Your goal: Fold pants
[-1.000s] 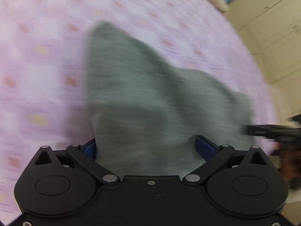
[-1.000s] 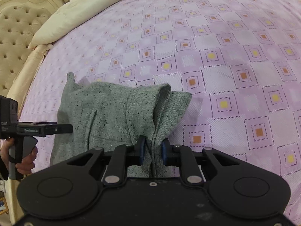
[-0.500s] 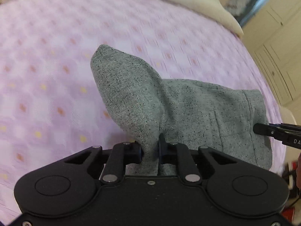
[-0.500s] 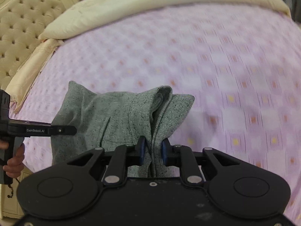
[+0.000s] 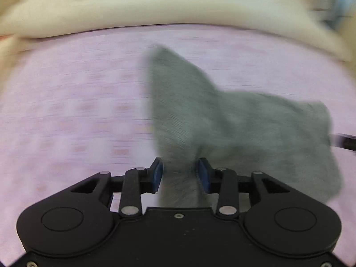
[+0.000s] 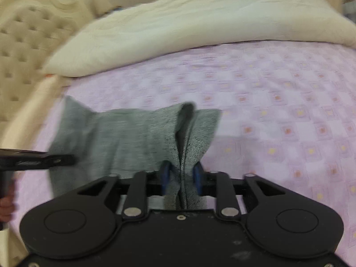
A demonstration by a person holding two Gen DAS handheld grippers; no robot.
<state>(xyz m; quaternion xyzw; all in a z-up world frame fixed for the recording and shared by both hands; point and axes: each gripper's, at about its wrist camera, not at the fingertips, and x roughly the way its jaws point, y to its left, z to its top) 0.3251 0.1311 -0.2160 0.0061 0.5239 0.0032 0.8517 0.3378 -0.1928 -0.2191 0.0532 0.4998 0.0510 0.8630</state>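
**Both grips letting go of the pants**

The lilac bedspread (image 6: 278,93) fills the view, cream duvet (image 6: 189,22) at its far edge. The grey pants (image 6: 133,138) lie bunched at the bedspread's near side. A second ago both grippers pinched them; now the left gripper (image 5: 179,174) and right gripper (image 6: 180,178) are opening, cloth between the jaws, probably slack given the blur. Both point steeply down at the bedspread.

Left wrist view: motion blur smears the bedspread (image 5: 73,115) pattern and the pants (image 5: 222,120) weave. The right gripper (image 5: 343,141) is cut off by the picture's edge. Right wrist view: a hand (image 6: 6,204) is cropped at the edge; the headboard (image 6: 24,42) is blurred.
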